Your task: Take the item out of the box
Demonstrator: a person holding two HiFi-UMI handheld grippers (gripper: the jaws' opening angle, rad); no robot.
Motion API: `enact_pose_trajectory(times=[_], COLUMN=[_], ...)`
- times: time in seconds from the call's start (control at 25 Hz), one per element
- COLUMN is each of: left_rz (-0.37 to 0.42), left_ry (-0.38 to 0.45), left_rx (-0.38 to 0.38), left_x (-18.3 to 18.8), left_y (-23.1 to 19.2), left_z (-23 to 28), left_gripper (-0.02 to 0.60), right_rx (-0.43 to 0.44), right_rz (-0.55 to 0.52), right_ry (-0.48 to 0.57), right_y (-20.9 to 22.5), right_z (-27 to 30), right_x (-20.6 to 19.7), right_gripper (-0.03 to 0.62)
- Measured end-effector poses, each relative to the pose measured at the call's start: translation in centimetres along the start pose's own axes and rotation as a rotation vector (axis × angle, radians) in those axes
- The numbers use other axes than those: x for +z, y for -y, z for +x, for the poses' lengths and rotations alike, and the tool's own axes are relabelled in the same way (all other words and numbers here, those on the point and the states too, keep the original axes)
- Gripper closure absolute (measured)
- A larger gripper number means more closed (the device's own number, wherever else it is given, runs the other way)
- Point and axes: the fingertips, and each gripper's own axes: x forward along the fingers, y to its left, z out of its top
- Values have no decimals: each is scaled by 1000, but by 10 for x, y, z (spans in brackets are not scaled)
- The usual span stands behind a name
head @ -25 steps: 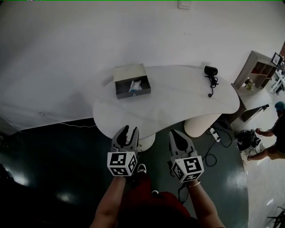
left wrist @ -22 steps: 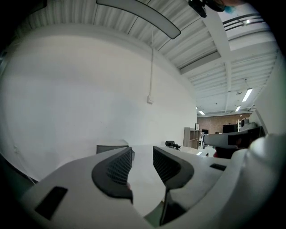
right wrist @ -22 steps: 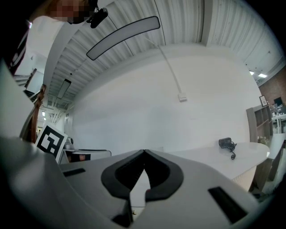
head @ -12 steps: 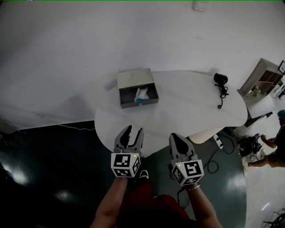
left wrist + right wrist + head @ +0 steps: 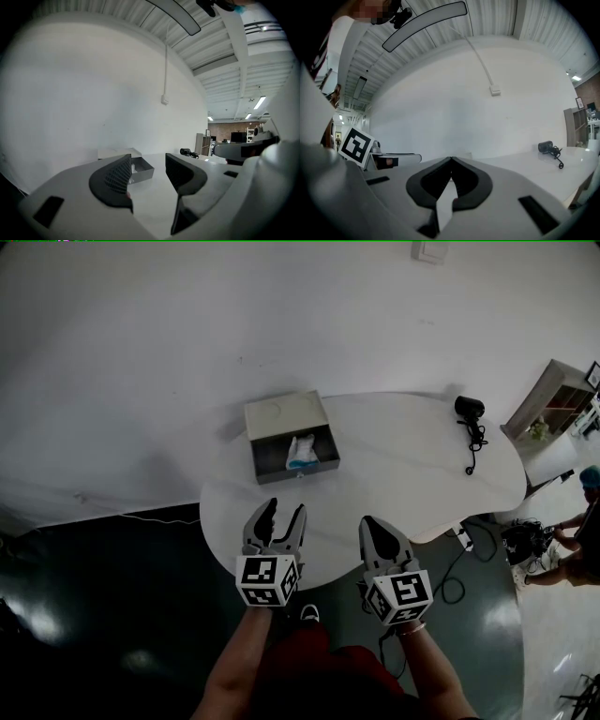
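Right tongs [image 5: 373, 522] together, at table [image 5: 398, 465] edge

Grey box [image 5: 281, 416]; white item [image 5: 302, 452] with blue patches; white table [image 5: 394, 465]; black corded device [image 5: 468, 408]; glossy dark green floor [image 5: 112, 615]; plain white wall [image 5: 187, 324]; dark red clothing [image 5: 314, 667].

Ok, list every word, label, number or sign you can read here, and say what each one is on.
No readable words or numbers in any view.
Square markers on the cubes of the left gripper (jaws opening, nothing between them) and the right gripper: black-and-white patterns only, no letters or digits.
The item in the box: white and blue, any print too small to read.
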Motion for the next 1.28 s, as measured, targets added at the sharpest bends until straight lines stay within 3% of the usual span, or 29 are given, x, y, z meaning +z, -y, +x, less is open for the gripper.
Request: enact_pose_trajectory(times=[0.84, 1.28], left_rz=[24, 83], left_ry=[-123, -176], left_rx=[-45, -35], left_x=[-13, -17], left_y=[-43, -48], left_z=[92, 139], left_gripper=[341, 341], right_rx=[-114, -98], right_rz=[-5, 5], right_ry=[-14, -20], right_y=[36, 59], right_z=[49, 69], right_x=[4, 0], right_gripper=[580, 580])
